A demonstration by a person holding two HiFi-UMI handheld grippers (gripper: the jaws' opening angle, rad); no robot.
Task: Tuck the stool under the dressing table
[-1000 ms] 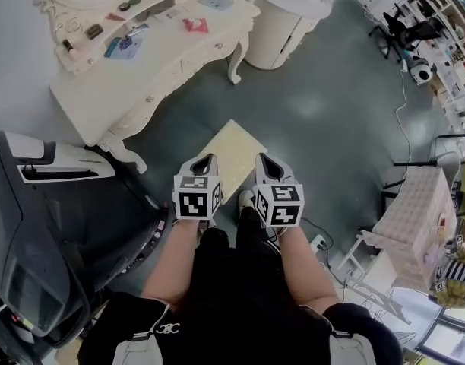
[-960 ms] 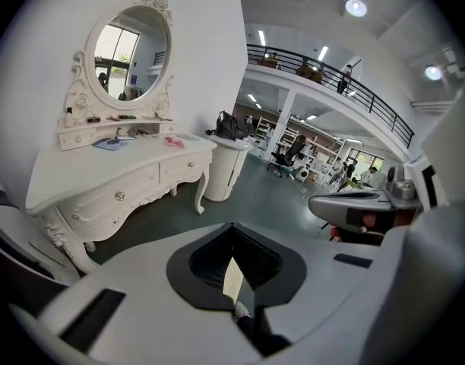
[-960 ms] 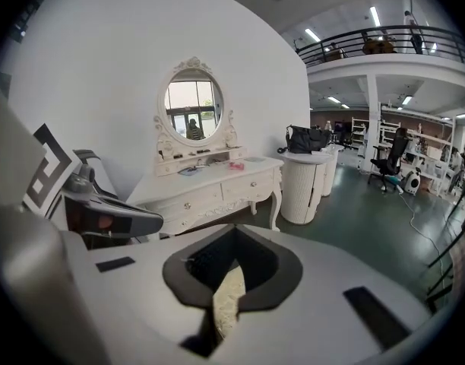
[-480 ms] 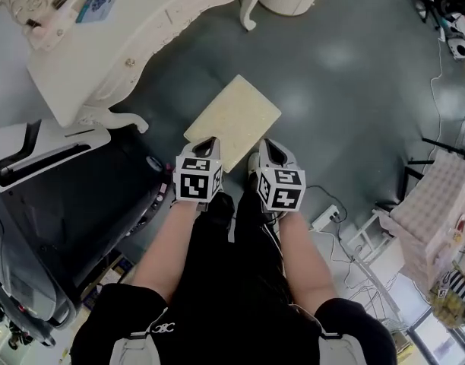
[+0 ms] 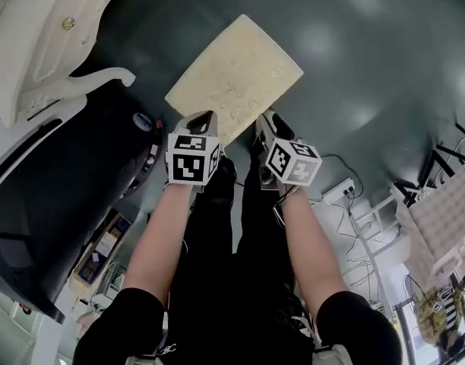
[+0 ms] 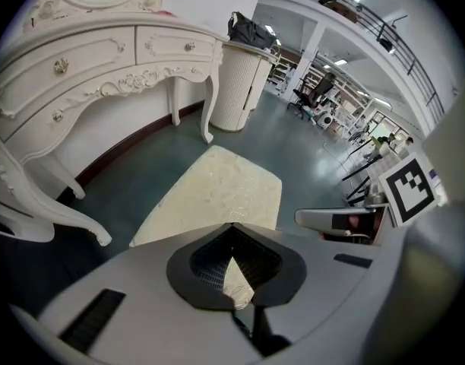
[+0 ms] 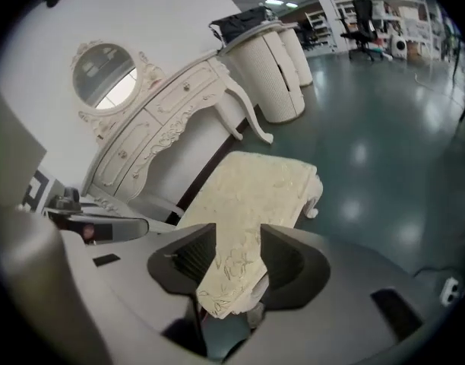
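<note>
hamper [image 6: 236, 82]: dark bag [image 6: 251, 30] on top (contents unseen) | left gripper [image 6: 232, 230]: jaws together | right gripper [image 7: 238, 238]: jaws just opening, stool [image 7: 255, 188] edge between

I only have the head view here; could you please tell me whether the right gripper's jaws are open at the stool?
Observer: Yes. In the right gripper view the right gripper has its jaws apart, having just been opening, with the near edge of the stool between them.
Operator: Thank you. And the left one?
Observer: The left gripper has its jaw tips together; the stool only shows through the gap behind them.
Operator: Where is the dressing table's front?
Observer: In the left gripper view the dressing table stands beyond the stool, to the left, with bare floor between them.
</note>
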